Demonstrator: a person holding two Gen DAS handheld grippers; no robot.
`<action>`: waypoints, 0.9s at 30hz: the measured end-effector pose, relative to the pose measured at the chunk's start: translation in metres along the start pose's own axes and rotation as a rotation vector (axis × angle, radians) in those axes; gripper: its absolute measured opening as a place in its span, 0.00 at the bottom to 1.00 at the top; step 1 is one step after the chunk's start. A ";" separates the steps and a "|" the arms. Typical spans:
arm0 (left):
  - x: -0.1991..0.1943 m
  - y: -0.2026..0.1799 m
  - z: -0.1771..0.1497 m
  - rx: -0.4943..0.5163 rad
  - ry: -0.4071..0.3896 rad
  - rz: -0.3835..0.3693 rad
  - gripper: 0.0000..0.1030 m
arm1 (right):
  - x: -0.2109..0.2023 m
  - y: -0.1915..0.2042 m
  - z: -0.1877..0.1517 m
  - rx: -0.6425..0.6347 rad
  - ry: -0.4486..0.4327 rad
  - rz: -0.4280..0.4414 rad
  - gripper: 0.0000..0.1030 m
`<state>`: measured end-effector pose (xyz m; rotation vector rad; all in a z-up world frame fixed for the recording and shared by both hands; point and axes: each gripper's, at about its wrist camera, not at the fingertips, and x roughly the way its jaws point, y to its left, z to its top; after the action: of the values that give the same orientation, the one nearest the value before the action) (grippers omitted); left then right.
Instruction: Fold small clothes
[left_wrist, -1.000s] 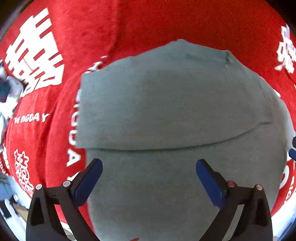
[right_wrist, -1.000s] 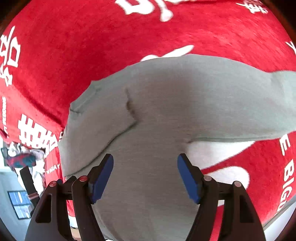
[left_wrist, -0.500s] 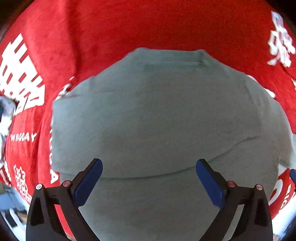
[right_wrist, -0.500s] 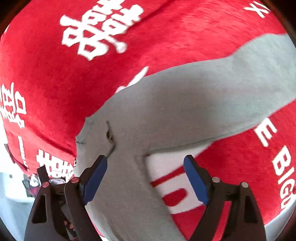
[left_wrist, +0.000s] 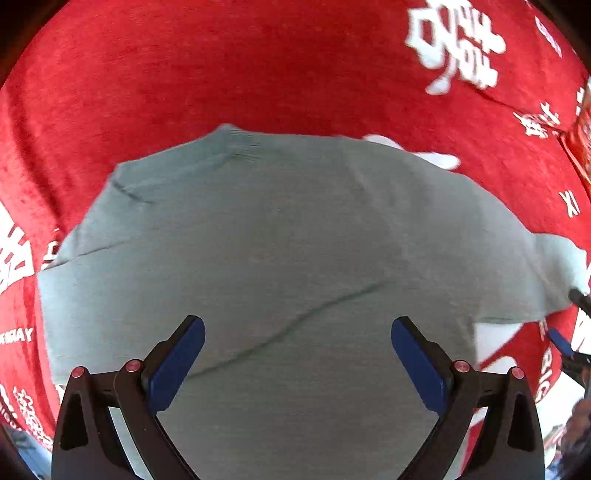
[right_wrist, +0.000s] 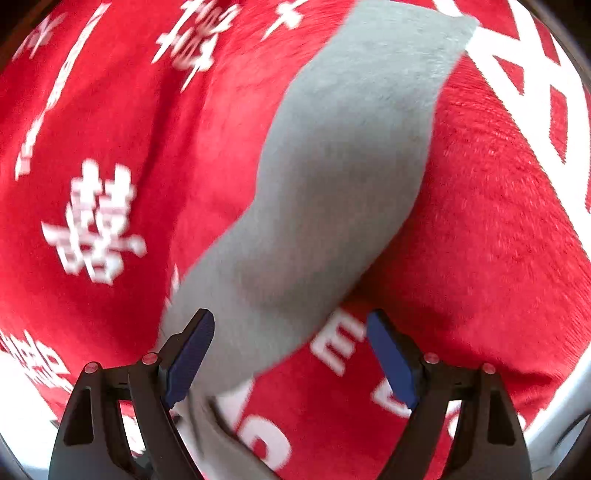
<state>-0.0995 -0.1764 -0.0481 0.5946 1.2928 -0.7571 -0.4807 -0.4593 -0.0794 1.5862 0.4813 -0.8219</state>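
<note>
A small grey-green garment (left_wrist: 280, 251) lies flat on a red cloth with white lettering (left_wrist: 258, 66). In the left wrist view it fills the middle, with a fold line running across it. My left gripper (left_wrist: 295, 354) is open and empty above its near part. In the right wrist view a long grey sleeve (right_wrist: 340, 177) stretches away toward the upper right. My right gripper (right_wrist: 291, 350) is open and empty over the sleeve's near end. Its tip also shows at the right edge of the left wrist view (left_wrist: 565, 343).
The red cloth (right_wrist: 498, 240) covers the whole table. A pale table edge (right_wrist: 561, 402) shows at the lower right in the right wrist view. An orange-red object (left_wrist: 581, 144) sits at the far right in the left wrist view.
My right gripper has swung right, from over the garment's body to along the sleeve. My left gripper has pulled back and turned, so more of the garment shows. Both stayed open.
</note>
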 end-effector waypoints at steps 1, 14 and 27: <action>0.000 -0.006 0.000 0.005 0.000 -0.007 0.98 | 0.000 -0.004 0.006 0.025 -0.008 0.024 0.85; -0.006 -0.049 -0.001 -0.093 0.037 -0.009 0.98 | 0.011 0.008 0.038 0.123 -0.017 0.113 0.20; -0.026 0.028 -0.024 -0.146 0.000 0.048 0.98 | 0.031 0.158 -0.018 -0.312 0.105 0.239 0.06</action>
<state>-0.0950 -0.1360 -0.0282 0.5058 1.3164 -0.6172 -0.3435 -0.4762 0.0045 1.3678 0.4601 -0.4586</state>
